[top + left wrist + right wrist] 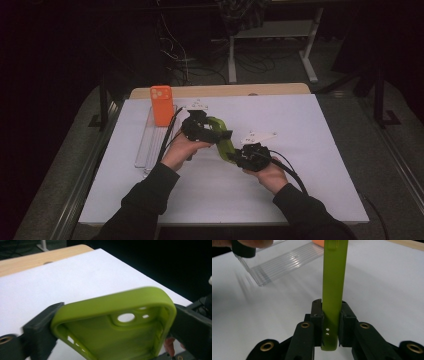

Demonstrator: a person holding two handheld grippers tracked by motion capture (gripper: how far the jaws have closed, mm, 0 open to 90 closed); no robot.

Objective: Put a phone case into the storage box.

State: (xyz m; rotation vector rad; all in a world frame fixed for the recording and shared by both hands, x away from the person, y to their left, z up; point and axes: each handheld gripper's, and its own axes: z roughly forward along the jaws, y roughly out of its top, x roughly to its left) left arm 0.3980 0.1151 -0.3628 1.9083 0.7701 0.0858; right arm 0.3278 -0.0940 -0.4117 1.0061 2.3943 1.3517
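Both grippers are sharing the green phone case [223, 141]: left gripper [210, 131] spanning its width, right gripper [331, 322] pinching its end, keeping it airborne

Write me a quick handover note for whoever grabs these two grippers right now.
Left gripper: jaws spread across the width of the green phone case, gripping its camera-hole end.
Right gripper: shut on the case's other end, clamping it edge-on.
The case is held between both above the white table.
The orange phone stands at the far end of the clear tray, bare.
Done: case picked up. Left: probably fitting it to the phone.
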